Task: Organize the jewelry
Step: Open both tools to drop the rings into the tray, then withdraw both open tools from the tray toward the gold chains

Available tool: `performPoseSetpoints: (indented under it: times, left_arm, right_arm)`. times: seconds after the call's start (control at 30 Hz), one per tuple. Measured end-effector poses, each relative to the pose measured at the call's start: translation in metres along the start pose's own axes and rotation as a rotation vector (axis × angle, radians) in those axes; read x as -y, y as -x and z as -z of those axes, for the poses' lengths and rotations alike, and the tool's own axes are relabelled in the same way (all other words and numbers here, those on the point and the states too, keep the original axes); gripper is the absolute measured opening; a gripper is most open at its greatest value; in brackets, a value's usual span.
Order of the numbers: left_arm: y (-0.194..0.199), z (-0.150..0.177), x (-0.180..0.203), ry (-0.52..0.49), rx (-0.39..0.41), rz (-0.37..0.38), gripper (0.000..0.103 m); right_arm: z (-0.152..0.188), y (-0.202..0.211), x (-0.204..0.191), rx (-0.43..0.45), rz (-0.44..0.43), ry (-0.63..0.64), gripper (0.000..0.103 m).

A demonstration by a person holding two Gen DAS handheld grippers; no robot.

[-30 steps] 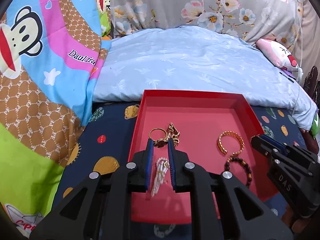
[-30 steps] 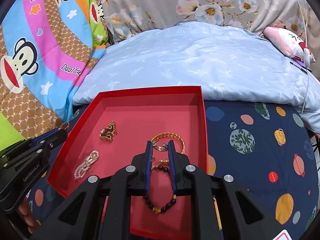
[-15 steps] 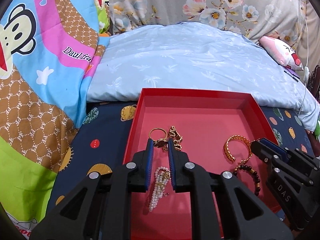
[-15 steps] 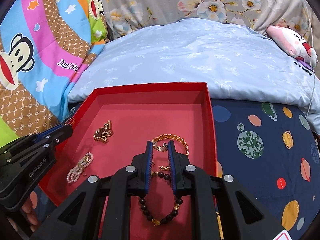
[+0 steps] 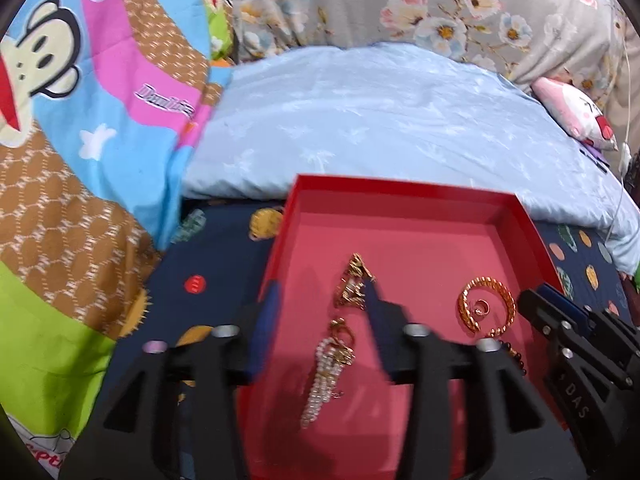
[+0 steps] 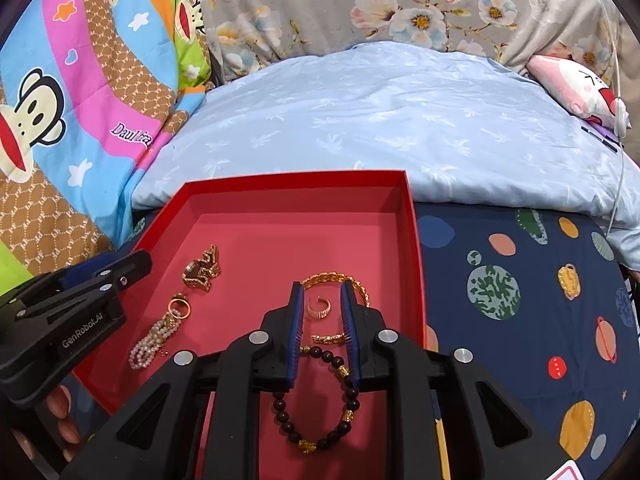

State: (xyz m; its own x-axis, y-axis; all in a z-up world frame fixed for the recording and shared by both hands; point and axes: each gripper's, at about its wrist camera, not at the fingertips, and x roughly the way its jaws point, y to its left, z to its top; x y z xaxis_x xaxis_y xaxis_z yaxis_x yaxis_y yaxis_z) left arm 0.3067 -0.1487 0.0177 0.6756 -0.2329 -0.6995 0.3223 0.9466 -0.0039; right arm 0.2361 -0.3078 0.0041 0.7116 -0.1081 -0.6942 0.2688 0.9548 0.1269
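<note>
- Bedding scene: a navy bedsheet printed with planets [image 6: 520, 300] carries a shallow red cardboard tray [image 6: 412, 216]; all the jewelry lies on the tray floor.
- Nearest, a dark wooden bead bracelet with gold charms [image 6: 320, 404] lies partly under the right gripper [image 6: 322, 300], whose blue-padded fingers stand moderately apart and hold nothing.
- Between those fingers lies a small ribbed gold ring [image 6: 319, 307]; just beyond it, a twisted gold bangle [image 6: 336, 280].
- Left gripper [image 5: 320, 296], blurred, is spread wide and empty; its left finger sits over the tray's left wall.
- Between its fingers lies a white pearl bracelet [image 5: 324, 376] with a plain gold ring [image 6: 180, 307] touching its far end.
- Farther in, a gold brooch-like ornament [image 6: 202, 268].
- Far: a pale blue quilt [image 6: 380, 128]; left, a colourful monkey-print blanket [image 6: 60, 100]; behind, a grey floral fabric [image 6: 360, 4].
</note>
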Motion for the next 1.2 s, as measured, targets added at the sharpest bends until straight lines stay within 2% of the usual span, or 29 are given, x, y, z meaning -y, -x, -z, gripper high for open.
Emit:
performPoseSetpoints:
  times: [0.27, 0.43, 0.6, 0.83, 0.97, 1.2]
  left_arm:
    - [0.040, 0.006, -0.008, -0.020, 0.046, 0.006, 0.047]
    - [0.062, 0.019, -0.019, -0.004, 0.046, 0.014, 0.047]
    - [0.079, 0.041, -0.027, 0.000, 0.028, 0.013, 0.047]
    - [0.099, 0.080, -0.047, 0.034, -0.020, 0.019, 0.047]
    - [0.102, 0.110, -0.058, 0.067, -0.074, 0.024, 0.047]
    - [0.102, 0.155, -0.056, 0.065, -0.171, 0.047, 0.047]
  right_arm:
    - [0.008, 0.039, 0.000, 0.034, -0.007, -0.011, 0.023]
    - [0.032, 0.061, -0.005, 0.030, -0.009, -0.008, 0.023]
    - [0.068, 0.075, -0.015, -0.012, -0.027, -0.003, 0.024]
    - [0.117, 0.094, -0.020, -0.079, -0.045, -0.010, 0.024]
    - [0.137, 0.102, -0.019, -0.112, -0.056, -0.029, 0.024]
    - [0.166, 0.112, -0.025, -0.157, -0.091, -0.034, 0.024]
